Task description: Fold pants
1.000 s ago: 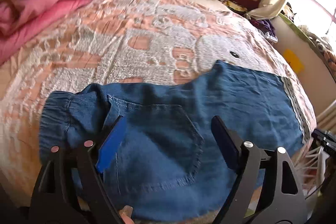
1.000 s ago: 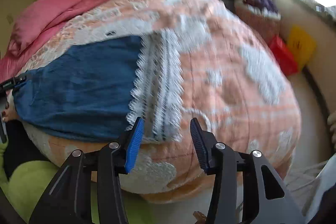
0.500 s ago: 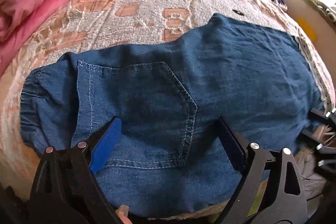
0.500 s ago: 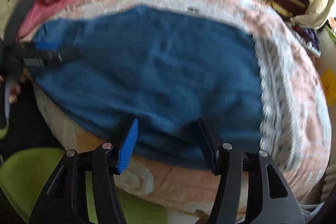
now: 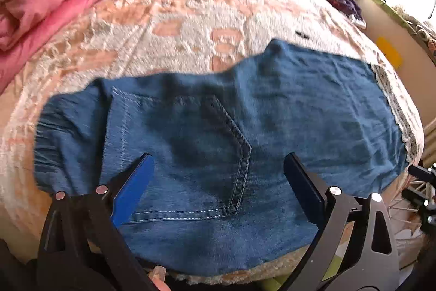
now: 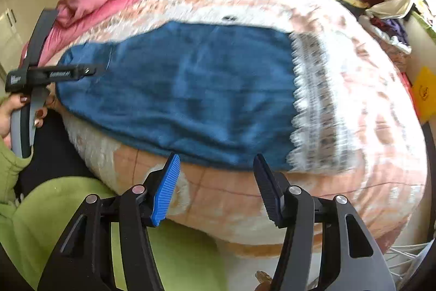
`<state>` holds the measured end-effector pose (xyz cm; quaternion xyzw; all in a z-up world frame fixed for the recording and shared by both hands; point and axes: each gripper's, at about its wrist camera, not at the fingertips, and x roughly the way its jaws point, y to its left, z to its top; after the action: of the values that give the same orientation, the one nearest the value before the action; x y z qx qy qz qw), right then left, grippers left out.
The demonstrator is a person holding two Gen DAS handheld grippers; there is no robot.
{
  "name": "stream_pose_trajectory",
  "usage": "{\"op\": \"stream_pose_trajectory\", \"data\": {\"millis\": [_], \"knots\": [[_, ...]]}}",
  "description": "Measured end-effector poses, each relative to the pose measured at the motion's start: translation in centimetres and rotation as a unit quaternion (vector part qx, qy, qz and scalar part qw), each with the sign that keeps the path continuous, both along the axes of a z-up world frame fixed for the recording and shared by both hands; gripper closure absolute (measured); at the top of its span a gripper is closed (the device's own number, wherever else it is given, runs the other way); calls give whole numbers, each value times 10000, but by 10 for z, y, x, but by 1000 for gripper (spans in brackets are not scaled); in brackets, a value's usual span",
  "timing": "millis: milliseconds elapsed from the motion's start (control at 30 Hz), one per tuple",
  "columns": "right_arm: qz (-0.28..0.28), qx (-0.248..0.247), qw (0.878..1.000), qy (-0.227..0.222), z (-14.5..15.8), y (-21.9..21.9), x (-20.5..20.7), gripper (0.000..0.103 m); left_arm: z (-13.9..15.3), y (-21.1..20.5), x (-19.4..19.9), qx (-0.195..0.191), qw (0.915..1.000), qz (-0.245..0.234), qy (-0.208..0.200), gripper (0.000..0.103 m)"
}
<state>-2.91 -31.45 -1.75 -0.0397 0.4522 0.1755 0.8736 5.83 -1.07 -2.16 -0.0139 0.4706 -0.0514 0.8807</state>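
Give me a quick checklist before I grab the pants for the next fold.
1. Pants lie flat on the bed cover: ok, only light wrinkles.
2. Left gripper open: ok; its jaws have just been opening and stand wide over the back pocket, pads not pressing the cloth.
3. Right gripper open: ok, nothing between the pads.
4. Right gripper lined up with the near edge of the pants: ok, it hovers just short of it.
5. Lace hem spread out: ok.
6. Layers beneath aligned: cannot tell, hidden.
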Motion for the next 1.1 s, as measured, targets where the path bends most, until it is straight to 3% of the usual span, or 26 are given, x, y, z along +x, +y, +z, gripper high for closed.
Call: {"op": "stream_pose_trajectory", "data": {"millis": [67, 200, 267, 300, 533, 767, 867, 933, 1100], "knots": [[-162, 36, 9998, -140, 10, -11, 1, 41, 8, -2, -4, 41, 9999, -11, -134, 12], [-360, 144, 9986, -358, 24, -25, 5, 40, 20, -8, -11, 95, 9994, -100, -304, 11], [-411, 190, 9977, -501, 29, -28, 6, 26, 24, -16, -14, 142, 9991, -204, -354, 10], [-446, 193, 9972, -577, 32, -28, 6, 25, 25, -20, -16, 158, 9989, -253, -370, 10], [-430, 242, 9964, -691, 34, -17, 24, 25, 11, -68, -22, 439, 9948, -886, -239, 10], [-436, 80, 9989, -169, -1, -8, 43, 25, -32, -93, -20, 957, 9871, -1224, 391, 10], [-535, -104, 9983, 195, -23, -9, 49, 25, -32, -91, -20, 901, 9874, -1239, 402, 10], [-486, -131, 9986, 153, -30, -9, 48, 25, -33, -90, -20, 862, 9876, -1244, 411, 10], [-487, 120, 9987, -12, -16, -14, 39, 25, -24, -87, -23, 687, 9895, -1244, 276, 10]]}}
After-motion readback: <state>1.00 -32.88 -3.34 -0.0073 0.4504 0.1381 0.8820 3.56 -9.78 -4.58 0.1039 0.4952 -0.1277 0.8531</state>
